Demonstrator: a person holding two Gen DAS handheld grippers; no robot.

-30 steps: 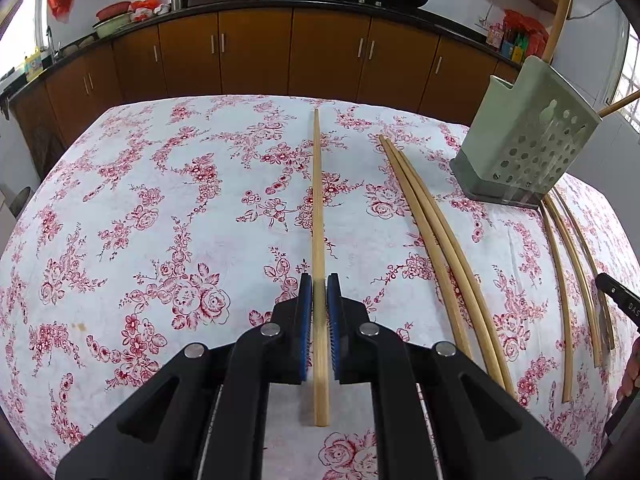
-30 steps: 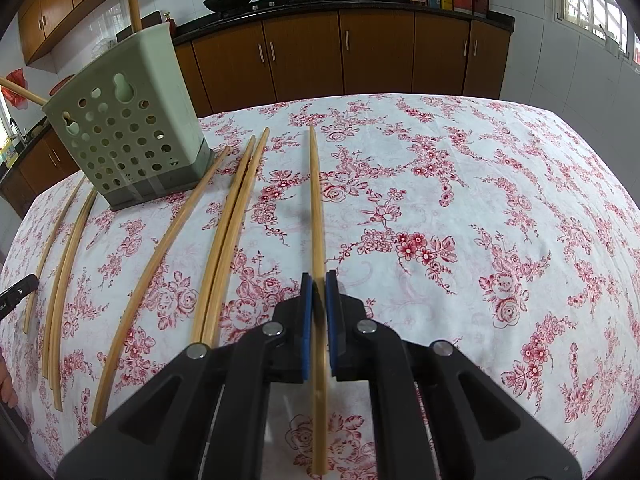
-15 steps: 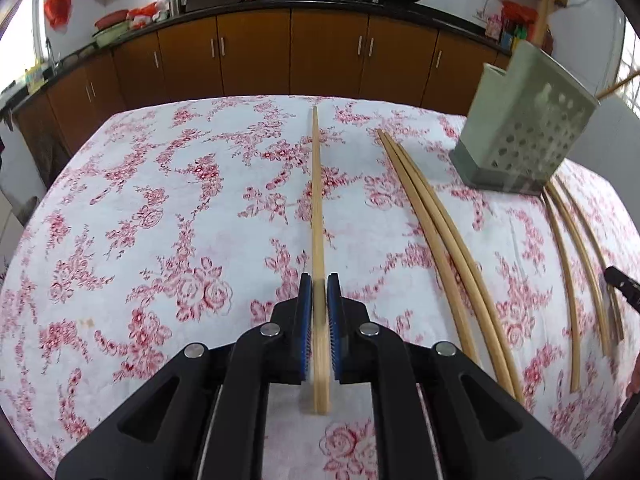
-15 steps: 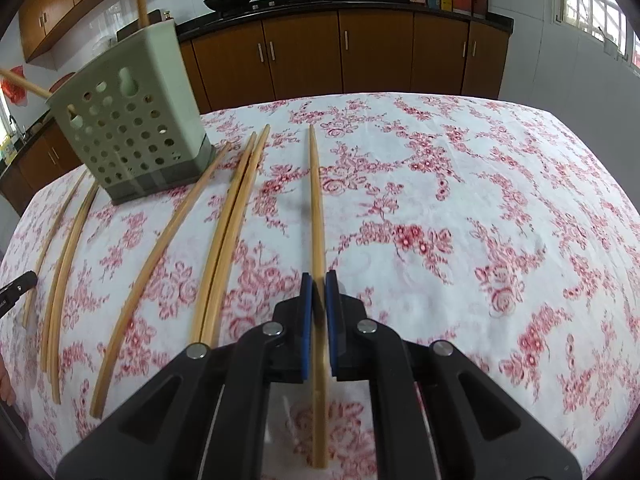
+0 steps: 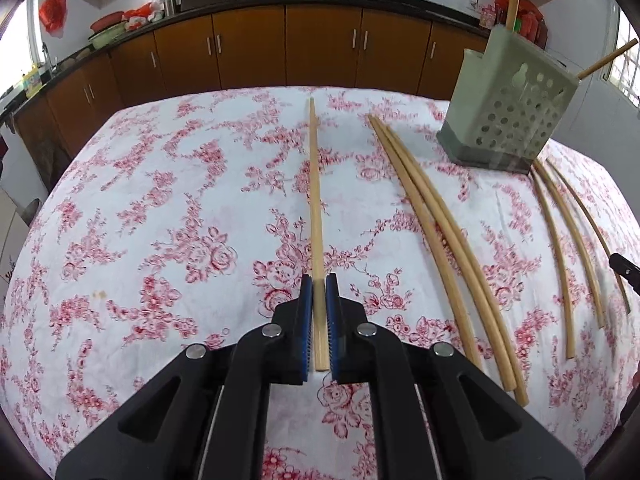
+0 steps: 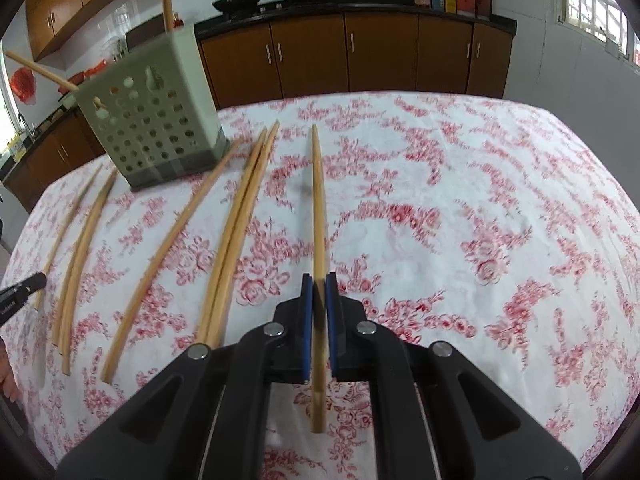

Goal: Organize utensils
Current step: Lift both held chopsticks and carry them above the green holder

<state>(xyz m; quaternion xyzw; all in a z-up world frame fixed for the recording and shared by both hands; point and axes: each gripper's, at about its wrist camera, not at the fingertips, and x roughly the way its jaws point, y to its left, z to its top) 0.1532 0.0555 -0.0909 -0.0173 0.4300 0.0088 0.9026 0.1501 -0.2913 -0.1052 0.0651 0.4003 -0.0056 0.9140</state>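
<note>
My left gripper (image 5: 319, 284) is shut on a long wooden chopstick (image 5: 316, 208) that points straight ahead over the flowered tablecloth. My right gripper (image 6: 319, 282) is shut on another wooden chopstick (image 6: 319, 208), which points ahead the same way. A pale green perforated utensil holder (image 5: 506, 108) stands at the far right in the left wrist view and at the far left, utensil holder (image 6: 154, 120), in the right wrist view; two chopsticks stick out of it. Several loose chopsticks (image 5: 444, 240) lie on the cloth between the two grippers, loose chopsticks (image 6: 236, 236).
The table (image 5: 160, 208) wears a white cloth with red roses. Brown kitchen cabinets (image 5: 320, 48) with a dark counter, woks and jars run along the back. The other gripper's tip (image 5: 624, 268) shows at the right edge, and a tip (image 6: 20, 292) at the left edge.
Both grippers have lifted and pulled back a little with their chopsticks; the chopsticks' near ends have risen off the cloth. The holder sits further off in both views.
</note>
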